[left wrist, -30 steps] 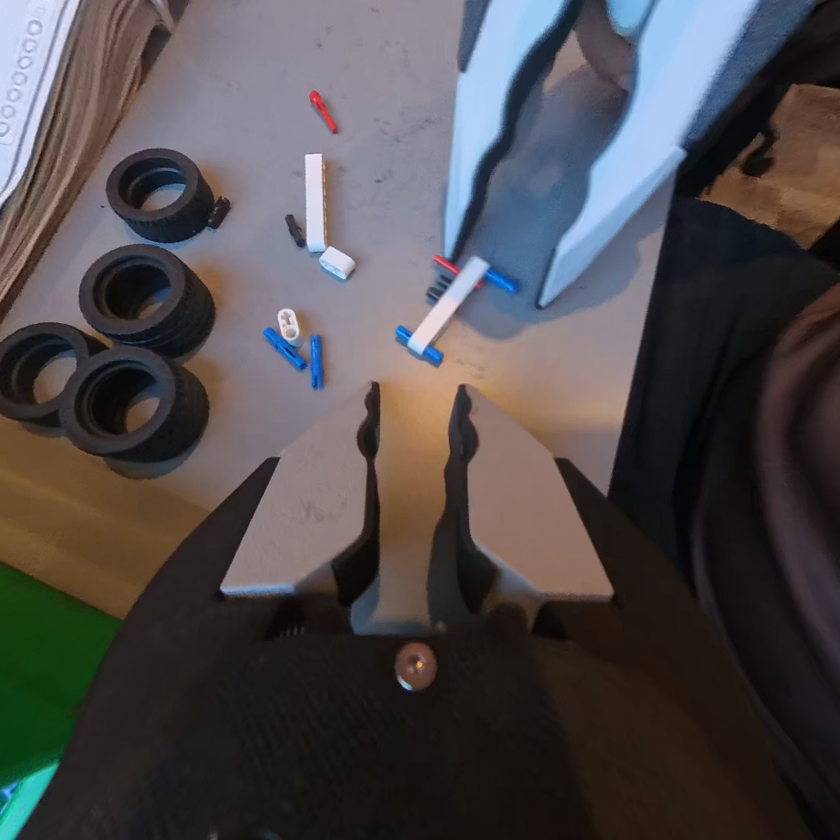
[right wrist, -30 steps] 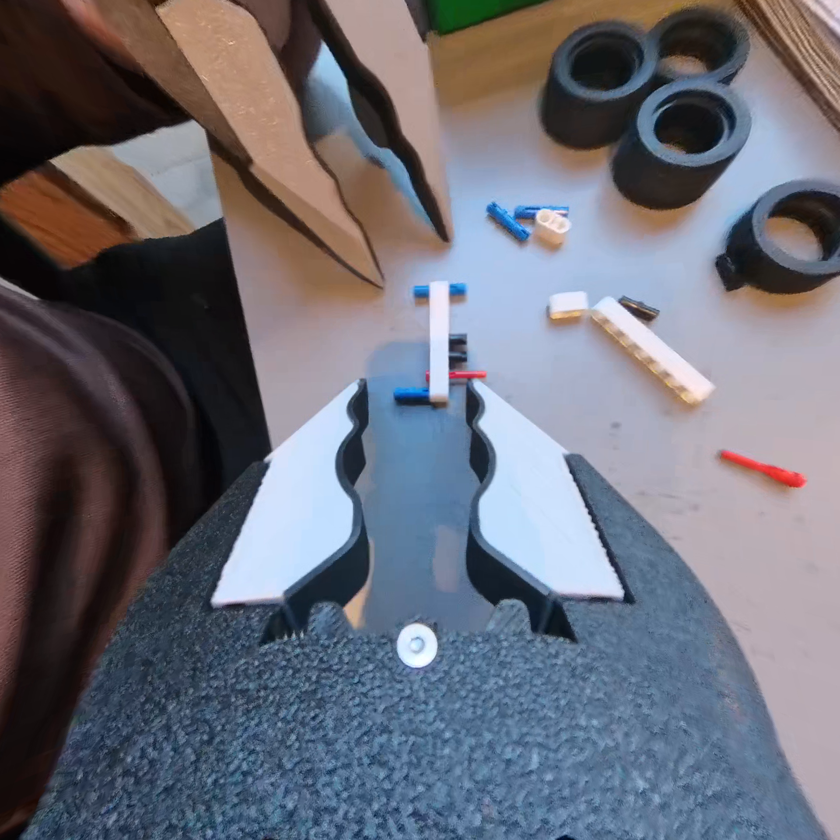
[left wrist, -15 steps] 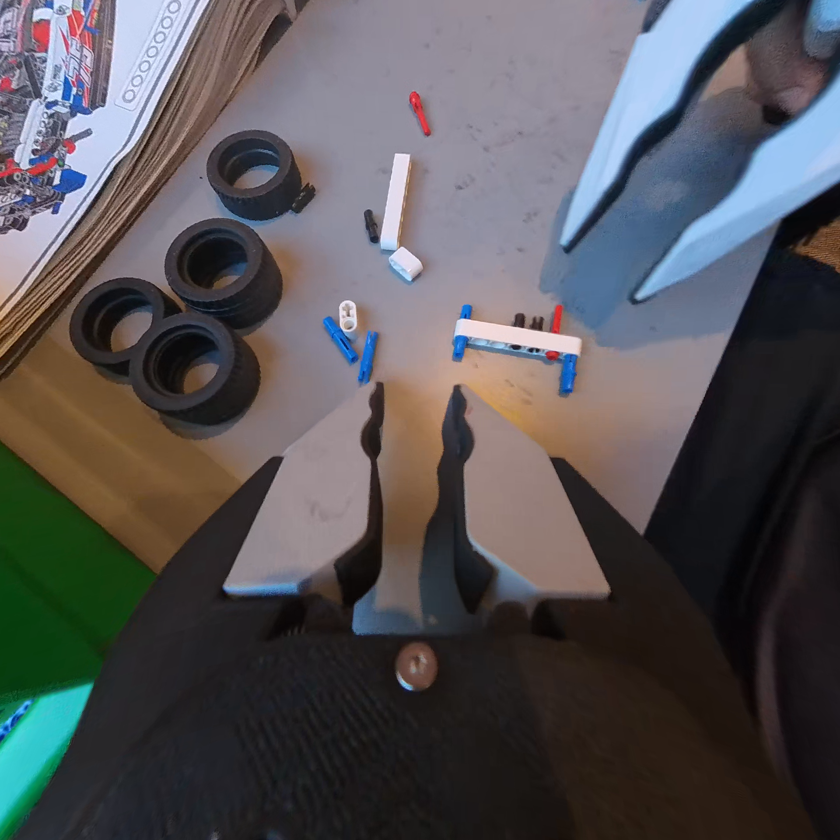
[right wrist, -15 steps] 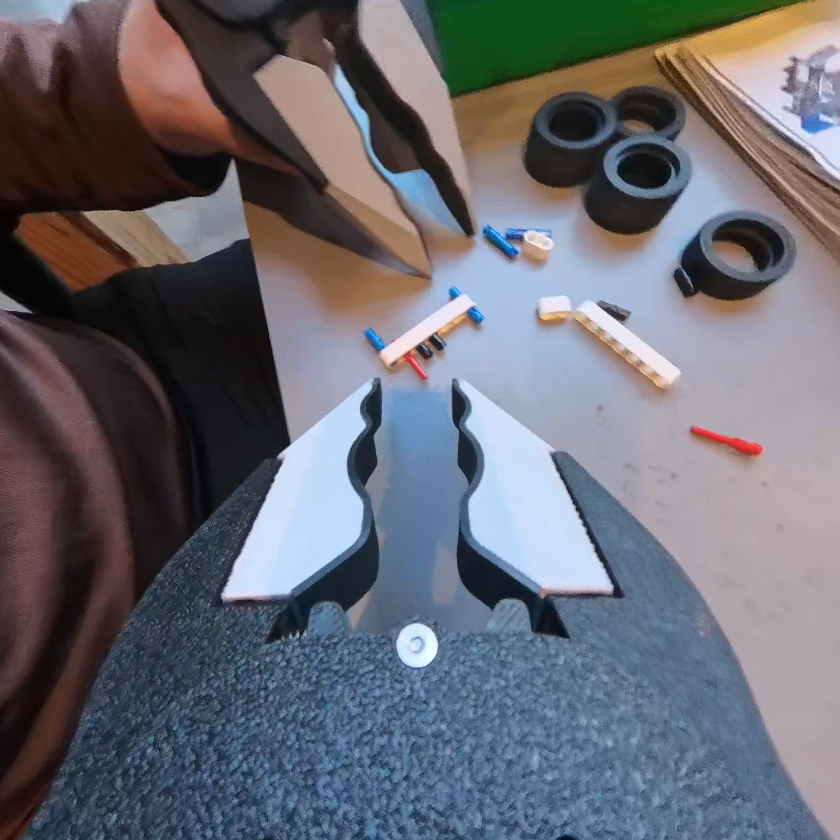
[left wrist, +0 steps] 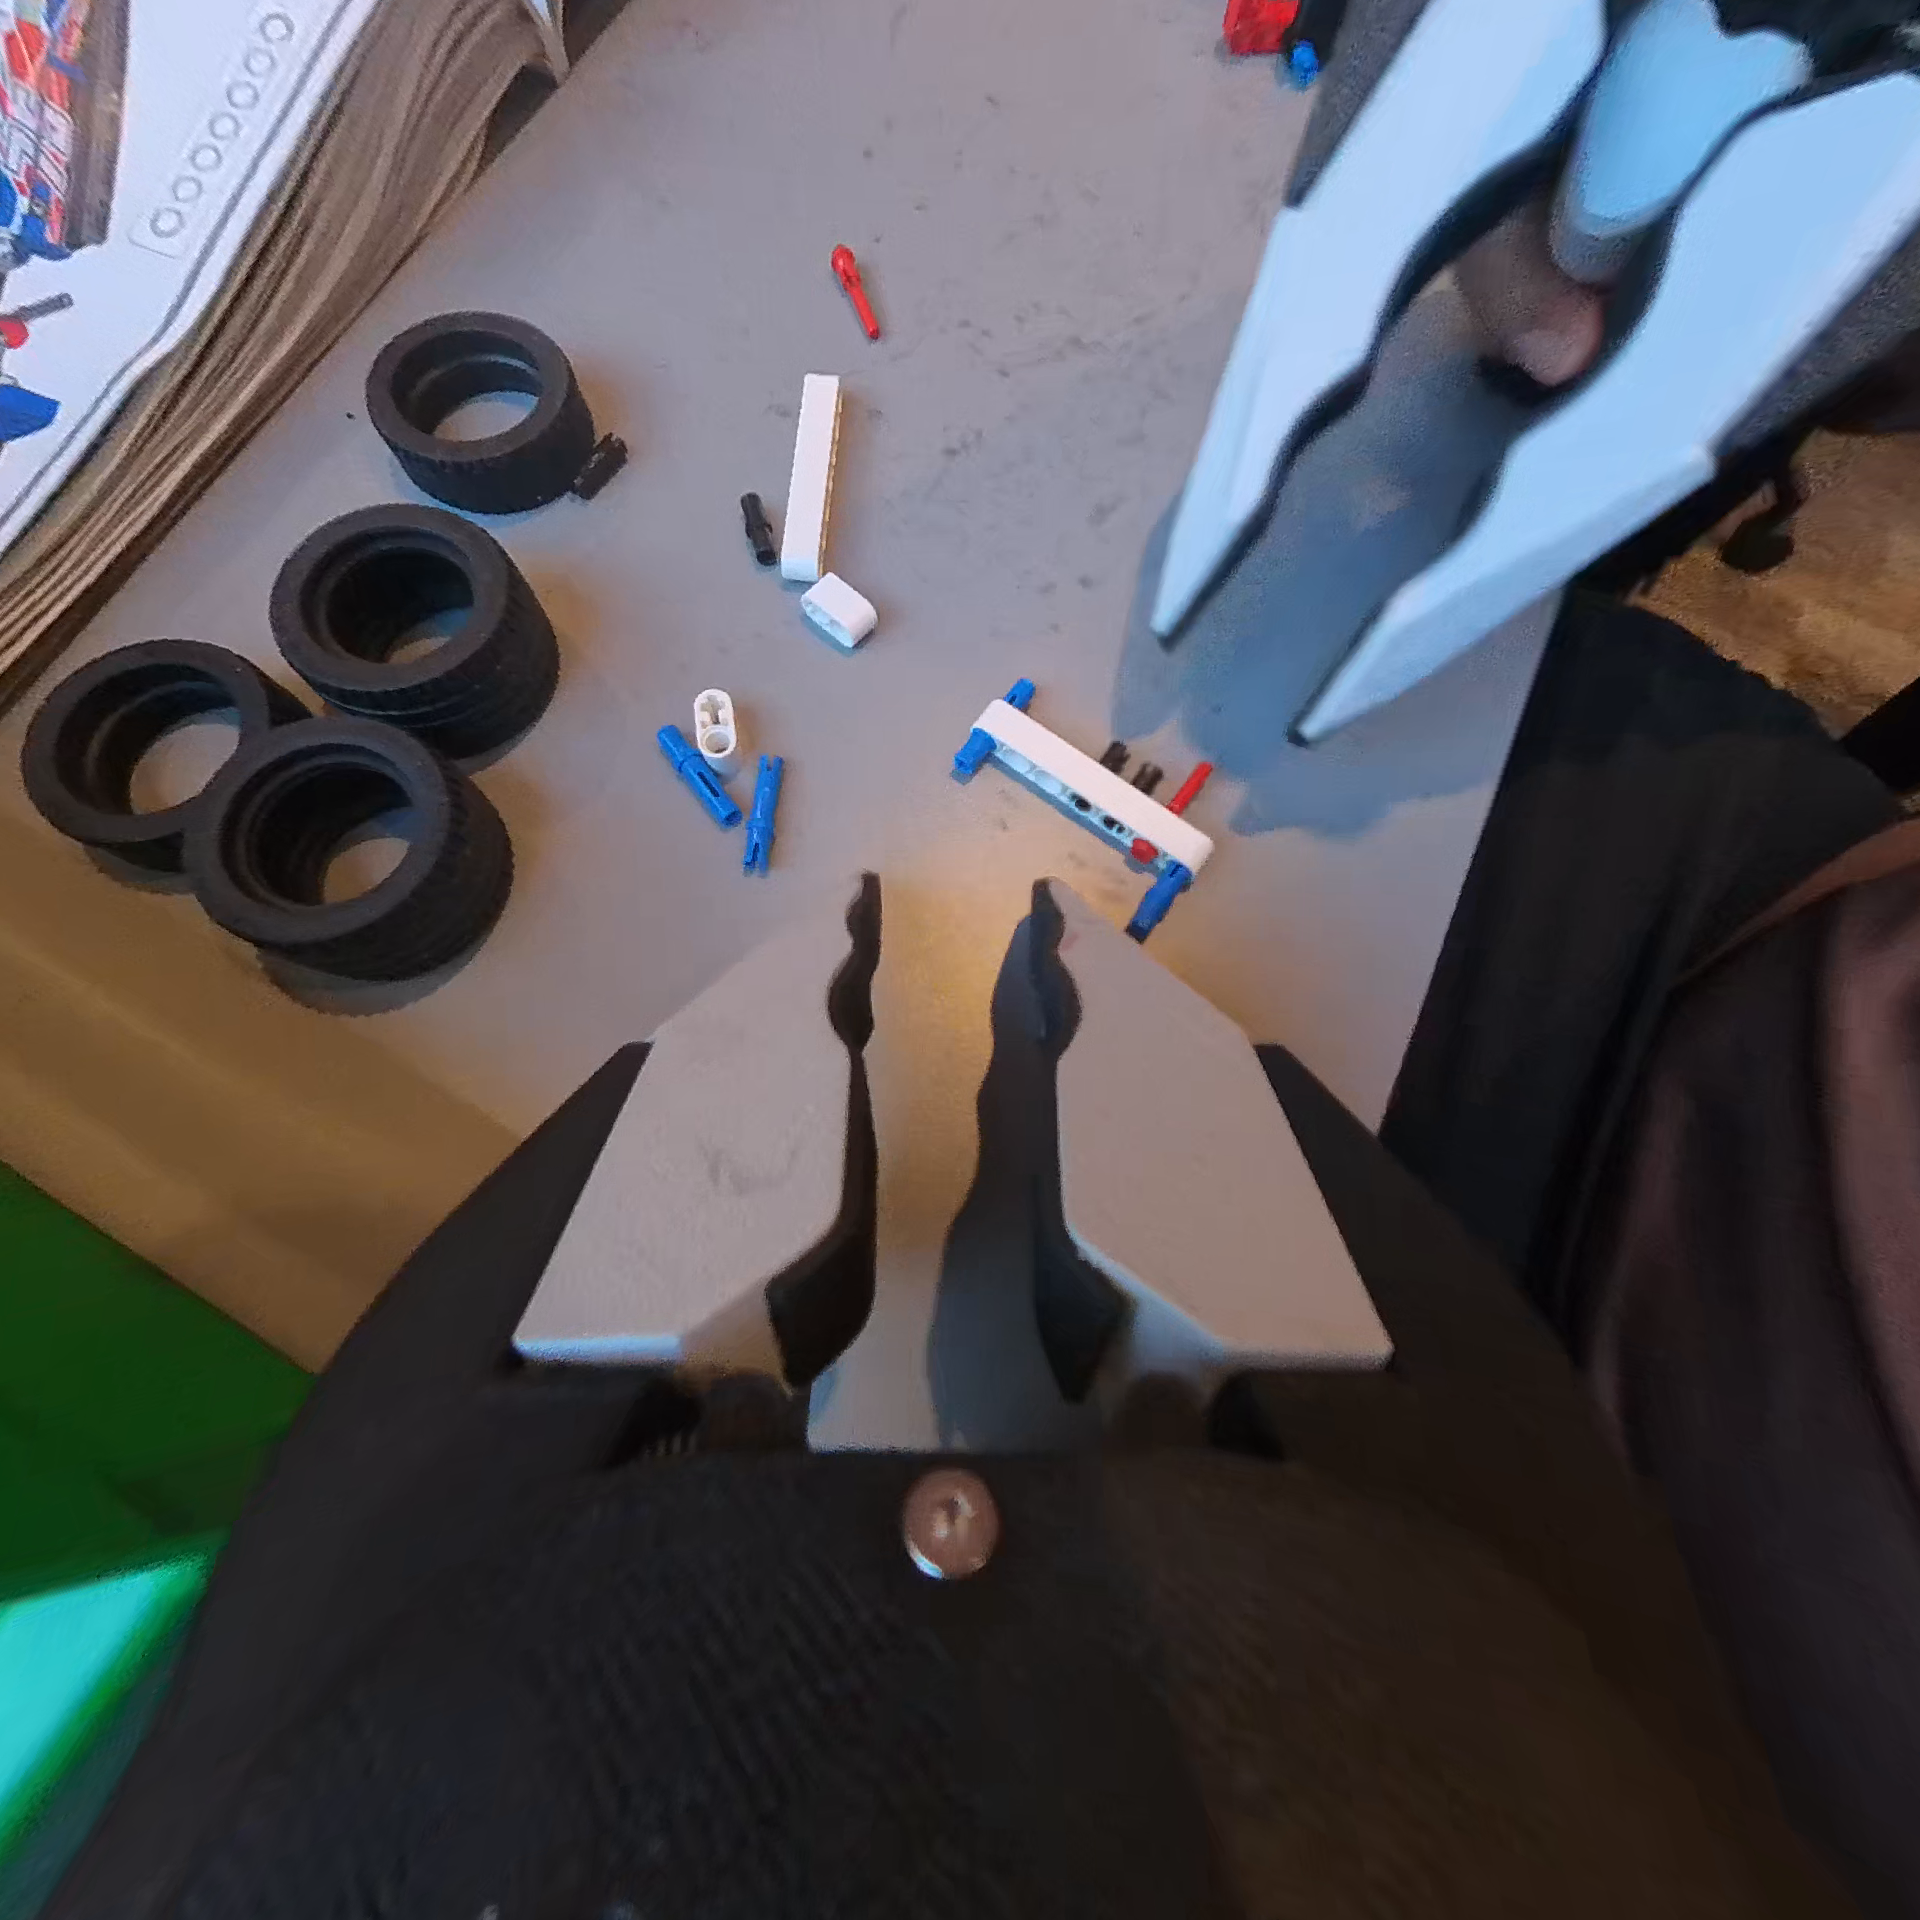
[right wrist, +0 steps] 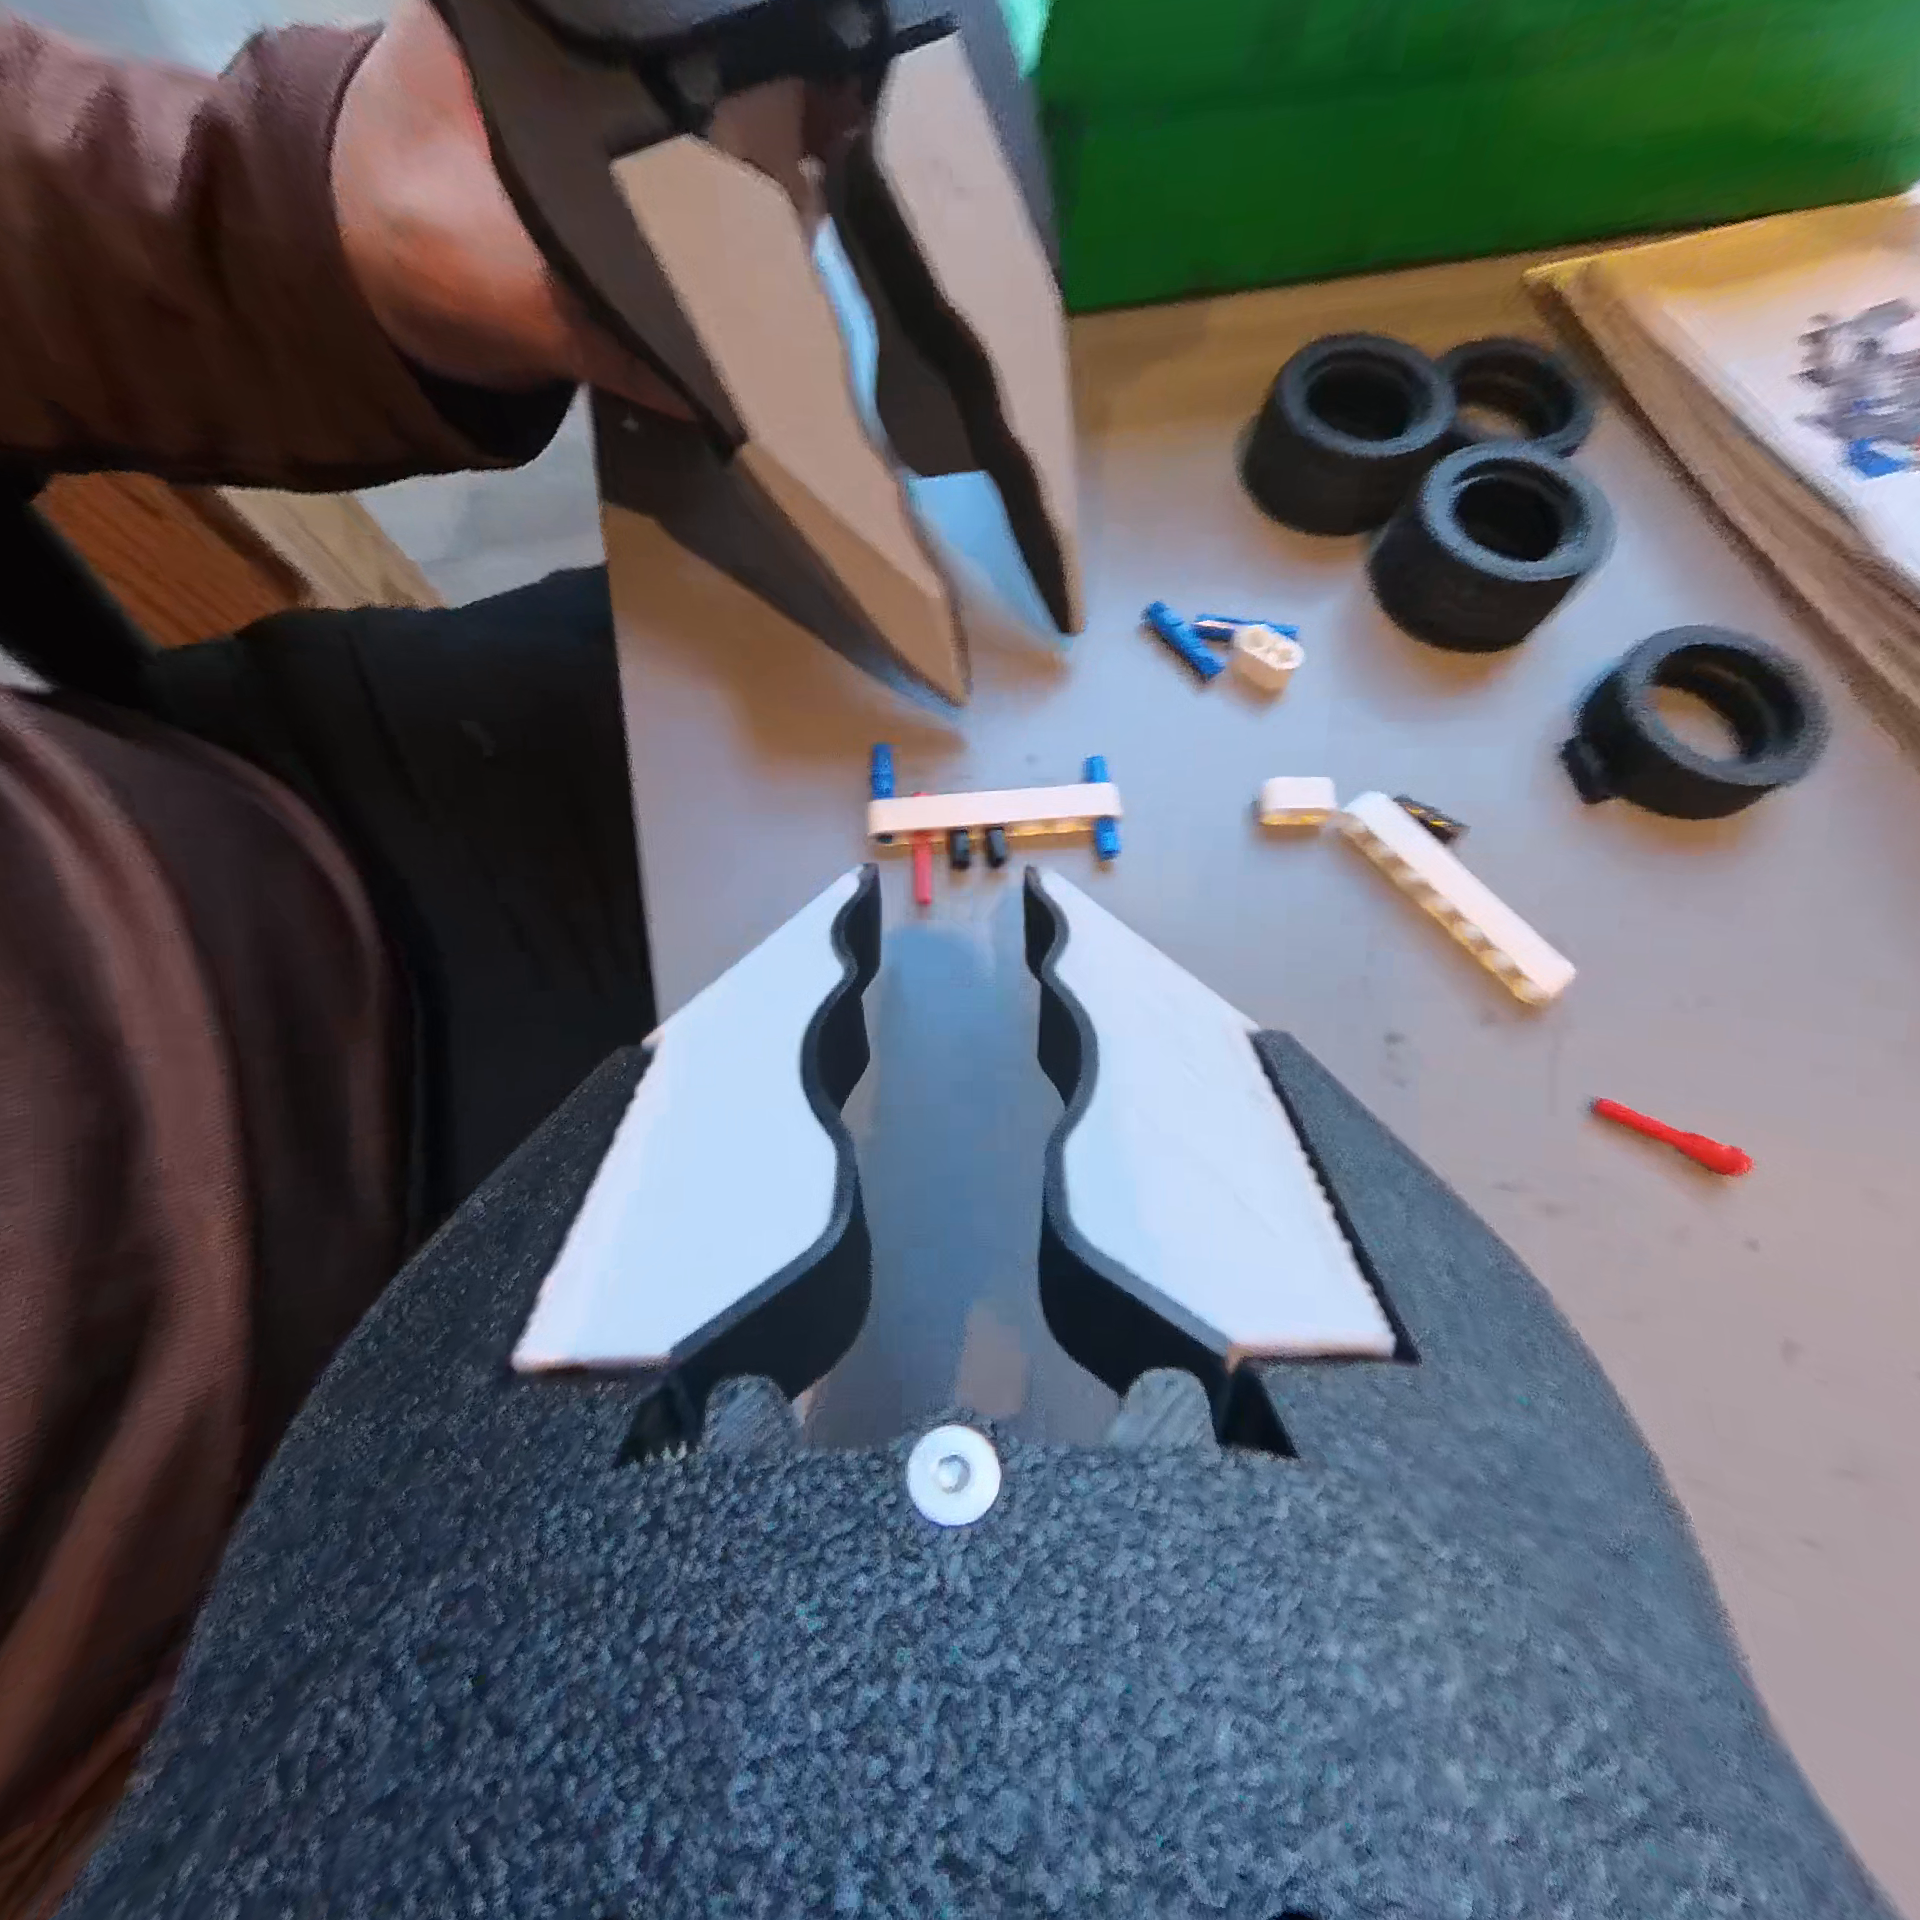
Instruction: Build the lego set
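Note:
A white beam with blue, black and red pins (left wrist: 1091, 795) lies on the grey table (left wrist: 1039, 312), also in the right wrist view (right wrist: 992, 808). My left gripper (left wrist: 951, 899) is open and empty, just short of the beam's near end. My right gripper (right wrist: 951, 883) is open and empty, hovering right before the beam's pins; it also shows in the left wrist view (left wrist: 1231, 681). A loose long white beam (left wrist: 810, 476), a short white piece (left wrist: 840, 611), two blue pins (left wrist: 727, 784), a white connector (left wrist: 717, 720), a black pin (left wrist: 758, 527) and a red pin (left wrist: 856, 291) lie apart.
Several black tyres (left wrist: 416, 623) sit at the left, also at the right wrist view's upper right (right wrist: 1486, 530). An instruction booklet (left wrist: 156, 156) lies behind them. A green bin (right wrist: 1455, 125) stands past the table edge. A person's dark clothing (left wrist: 1662, 1039) borders the near table edge. The left gripper's tips are roughly 6 centimeters from the right gripper's. The white connector (left wrist: 717, 720) sits 5 centimeters or so from the ends of my left fingers. It is also in sight in the right wrist view (right wrist: 1272, 656). It is some 6 centimeters from my left tips to the short white piece (left wrist: 840, 611). The right camera catches it too, in the right wrist view (right wrist: 1294, 795). From either gripper's tips it is about 9 centimeters to the black pin (left wrist: 758, 527).
Both grippers pulled back from the pinned beam, which was turned and left lying on the table. The right gripper now faces it squarely; the left gripper has closed in on its end.

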Tool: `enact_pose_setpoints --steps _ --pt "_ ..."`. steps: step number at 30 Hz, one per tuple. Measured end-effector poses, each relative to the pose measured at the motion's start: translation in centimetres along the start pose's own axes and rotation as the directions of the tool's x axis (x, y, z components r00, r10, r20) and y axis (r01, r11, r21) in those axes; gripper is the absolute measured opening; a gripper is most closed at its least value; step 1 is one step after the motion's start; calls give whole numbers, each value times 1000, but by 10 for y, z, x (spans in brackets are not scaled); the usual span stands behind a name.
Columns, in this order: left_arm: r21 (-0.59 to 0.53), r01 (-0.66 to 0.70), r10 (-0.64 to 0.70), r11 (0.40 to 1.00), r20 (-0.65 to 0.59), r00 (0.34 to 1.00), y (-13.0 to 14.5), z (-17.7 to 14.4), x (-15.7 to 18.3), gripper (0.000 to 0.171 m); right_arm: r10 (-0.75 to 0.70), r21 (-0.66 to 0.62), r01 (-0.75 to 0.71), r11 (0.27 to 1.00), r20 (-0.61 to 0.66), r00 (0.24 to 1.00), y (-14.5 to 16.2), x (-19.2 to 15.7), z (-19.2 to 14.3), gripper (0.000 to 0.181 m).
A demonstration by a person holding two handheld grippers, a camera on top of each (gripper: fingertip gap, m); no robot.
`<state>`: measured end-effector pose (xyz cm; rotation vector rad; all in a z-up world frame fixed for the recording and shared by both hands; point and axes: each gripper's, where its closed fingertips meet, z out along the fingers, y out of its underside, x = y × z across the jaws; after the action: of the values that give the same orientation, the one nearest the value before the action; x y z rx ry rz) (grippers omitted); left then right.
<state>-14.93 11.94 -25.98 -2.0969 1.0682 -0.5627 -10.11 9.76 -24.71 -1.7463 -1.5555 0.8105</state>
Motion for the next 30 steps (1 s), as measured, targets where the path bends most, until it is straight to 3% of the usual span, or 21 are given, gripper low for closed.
enact_pose_setpoints --steps 7,12,16,20,22,26,30 --pt "214 -79 58 974 102 993 -31 -17 -7 60 50 131 -15 991 -268 962 -15 59 -31 32" --pt "312 -120 85 943 124 989 -47 -21 -5 64 96 116 -58 992 -352 931 -7 75 -35 39" --pt "313 -105 52 944 173 984 -50 -20 -13 54 163 124 -125 984 -380 910 1 88 -33 47" --pt "326 -110 74 939 121 990 -51 -21 -6 71 194 195 -117 974 -444 875 -4 103 -46 63" --pt "289 -124 93 949 120 988 -47 -16 -4 67 200 213 -111 971 -460 865 -4 106 -50 64" --pt "228 -226 193 947 158 968 -42 -9 5 68 172 175 -102 979 -459 871 -1 105 -45 72" --pt "257 -283 236 924 198 951 -45 -14 9 73 126 115 -81 990 -474 872 3 103 -38 77"
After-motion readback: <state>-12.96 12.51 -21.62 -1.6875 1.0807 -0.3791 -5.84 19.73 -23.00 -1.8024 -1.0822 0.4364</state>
